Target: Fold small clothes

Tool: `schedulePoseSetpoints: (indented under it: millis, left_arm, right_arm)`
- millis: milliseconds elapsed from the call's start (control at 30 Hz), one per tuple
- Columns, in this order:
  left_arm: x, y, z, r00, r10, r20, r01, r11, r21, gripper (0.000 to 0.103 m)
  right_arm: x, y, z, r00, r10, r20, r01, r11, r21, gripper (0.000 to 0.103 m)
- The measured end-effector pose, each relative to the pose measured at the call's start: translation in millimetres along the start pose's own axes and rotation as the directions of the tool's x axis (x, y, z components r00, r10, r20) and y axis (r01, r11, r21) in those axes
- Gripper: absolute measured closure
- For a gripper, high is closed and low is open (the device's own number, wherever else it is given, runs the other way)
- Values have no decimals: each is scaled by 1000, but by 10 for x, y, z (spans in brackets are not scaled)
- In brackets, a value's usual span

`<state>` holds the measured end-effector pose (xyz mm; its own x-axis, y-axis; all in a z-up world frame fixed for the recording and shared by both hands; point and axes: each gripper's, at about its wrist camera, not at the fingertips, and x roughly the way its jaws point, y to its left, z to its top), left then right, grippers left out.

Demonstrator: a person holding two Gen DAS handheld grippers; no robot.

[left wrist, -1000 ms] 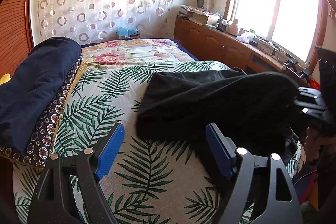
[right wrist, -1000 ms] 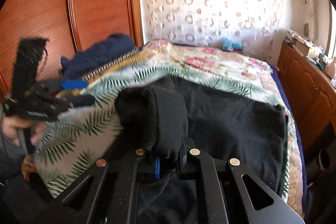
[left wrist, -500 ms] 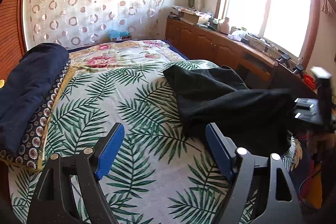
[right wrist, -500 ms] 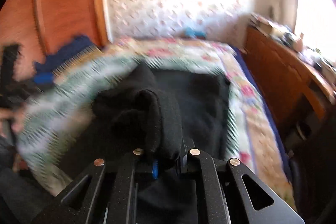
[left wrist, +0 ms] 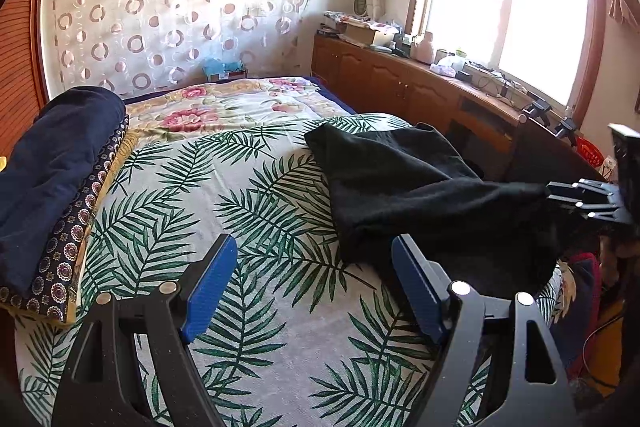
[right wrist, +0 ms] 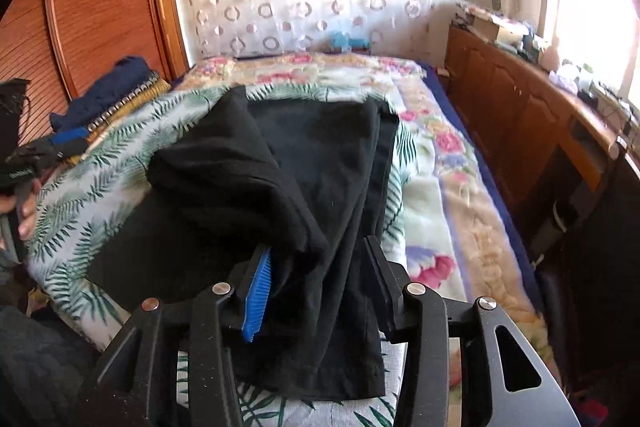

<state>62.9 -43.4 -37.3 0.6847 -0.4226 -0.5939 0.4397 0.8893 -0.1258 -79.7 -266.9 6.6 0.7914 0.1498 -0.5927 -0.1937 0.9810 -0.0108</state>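
Observation:
A black garment (left wrist: 400, 179) lies on the right half of the leaf-print bedspread (left wrist: 248, 187), with its near part doubled over. In the right wrist view a folded edge of the black garment (right wrist: 320, 147) drapes loosely between the jaws of my right gripper (right wrist: 316, 247). Those jaws are opening, and the pads stand clear of the cloth. From the left wrist view, the right gripper (left wrist: 584, 201) sits at the garment's right end. My left gripper (left wrist: 312, 247) hovers open over bare bedspread, left of the garment, with nothing between its fingers.
Folded navy bedding (left wrist: 52, 163) is stacked along the bed's left side. A floral quilt (left wrist: 224, 107) covers the far end. A cluttered wooden cabinet (left wrist: 400, 87) runs under the window on the right. A wooden wardrobe (right wrist: 100, 7) stands to the left.
My right gripper has swept right with the bunched black cloth, and the garment now lies on the bed's right side. Its jaws have parted from a tight pinch. The left gripper stays open.

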Motion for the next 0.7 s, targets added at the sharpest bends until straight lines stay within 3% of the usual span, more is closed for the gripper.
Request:
schedulePoseSetpoints:
  millis: [133,267,700]
  left_arm:
    - [-39,5,4,1000,13,14,-13,1000,-3,22]
    - [-69,22,17,999,27,26,-26,1000,-4,22]
    - [-142,150,19,997,64,40,-64,998,-18,22]
  right_arm:
    - [-165,125,81,999,33,43,-32,999,-34,54]
    - [-56,277,162,998,52,47,-48,996,-80,51]
    - [948,787,572,982,177,-58,-185,965,-187,51]
